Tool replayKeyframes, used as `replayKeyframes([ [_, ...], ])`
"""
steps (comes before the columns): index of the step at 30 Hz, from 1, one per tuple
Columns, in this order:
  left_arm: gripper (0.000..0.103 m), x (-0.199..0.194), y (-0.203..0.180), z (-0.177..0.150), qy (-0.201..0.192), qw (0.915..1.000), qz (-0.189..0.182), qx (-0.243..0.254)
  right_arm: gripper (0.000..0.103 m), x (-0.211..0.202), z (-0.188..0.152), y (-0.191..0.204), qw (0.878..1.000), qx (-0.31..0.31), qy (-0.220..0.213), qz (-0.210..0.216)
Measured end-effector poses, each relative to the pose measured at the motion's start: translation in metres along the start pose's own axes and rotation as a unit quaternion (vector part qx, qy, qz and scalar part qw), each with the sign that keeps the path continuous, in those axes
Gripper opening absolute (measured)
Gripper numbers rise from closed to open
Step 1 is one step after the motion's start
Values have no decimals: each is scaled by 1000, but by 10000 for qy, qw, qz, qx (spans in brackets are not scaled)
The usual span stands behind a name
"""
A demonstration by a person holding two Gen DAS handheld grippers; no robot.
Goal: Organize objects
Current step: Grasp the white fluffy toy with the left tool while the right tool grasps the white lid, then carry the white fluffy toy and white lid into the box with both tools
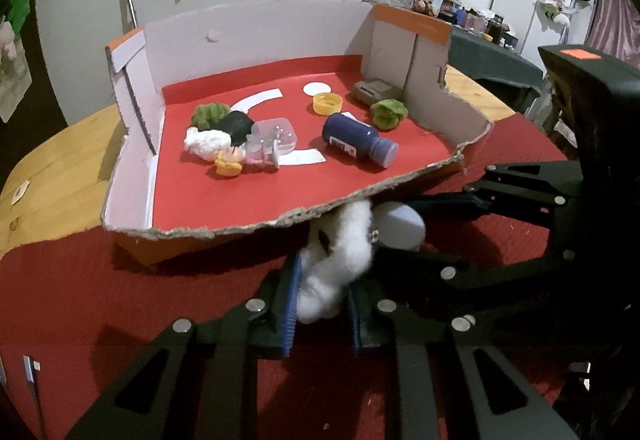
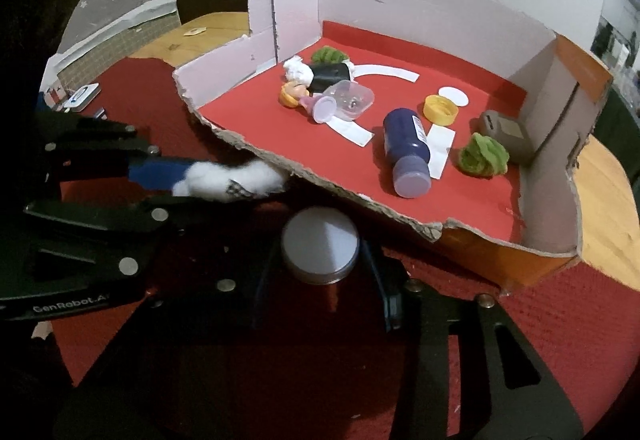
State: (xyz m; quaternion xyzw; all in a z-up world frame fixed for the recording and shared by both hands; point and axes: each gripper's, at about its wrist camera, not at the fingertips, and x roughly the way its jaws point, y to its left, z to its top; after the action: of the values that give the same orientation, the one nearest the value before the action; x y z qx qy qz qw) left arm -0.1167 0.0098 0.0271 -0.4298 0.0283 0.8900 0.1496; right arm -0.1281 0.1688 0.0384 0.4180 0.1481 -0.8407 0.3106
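left gripper [image 1: 322, 296] clamped on white plush [image 1: 340, 260], lower centre, under torn box edge [image 1: 240, 230] | right gripper [image 2: 320, 272] closed on upright tin [image 2: 320, 244], centre | bottle [image 2: 406, 152] lies in box, cap toward camera

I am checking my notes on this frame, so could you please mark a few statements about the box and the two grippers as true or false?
1. The left gripper is shut on the white fluffy toy. True.
2. The right gripper holds the yellow cap. False: it is shut on the round white-lidded tin.
3. The dark blue bottle lies on its side in the box. True.
4. The blue bottle stands upright on the table outside the box. False: it lies inside.
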Motion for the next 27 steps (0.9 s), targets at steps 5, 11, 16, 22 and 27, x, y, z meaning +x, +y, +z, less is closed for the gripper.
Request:
replayKeyframes([
  [5,18,-3,3,-4,-5,9999,-38,-137,39,-8,-4,2,10000,85,-5,24],
  [11,17,-10,3,-7,-62,9997,-83,-221,39,-18,-6,8,9999,96,-32,-6],
  [16,16,-20,-1,-8,-141,9997,-113,-192,39,-25,-7,10,9999,137,-76,-4],
  [22,16,-24,-2,-9,-182,9996,-122,-193,39,-33,-6,13,9999,104,-111,-24],
  [27,16,-25,-2,-9,-189,9995,-131,-197,39,-33,-6,13,9999,116,-101,-34],
])
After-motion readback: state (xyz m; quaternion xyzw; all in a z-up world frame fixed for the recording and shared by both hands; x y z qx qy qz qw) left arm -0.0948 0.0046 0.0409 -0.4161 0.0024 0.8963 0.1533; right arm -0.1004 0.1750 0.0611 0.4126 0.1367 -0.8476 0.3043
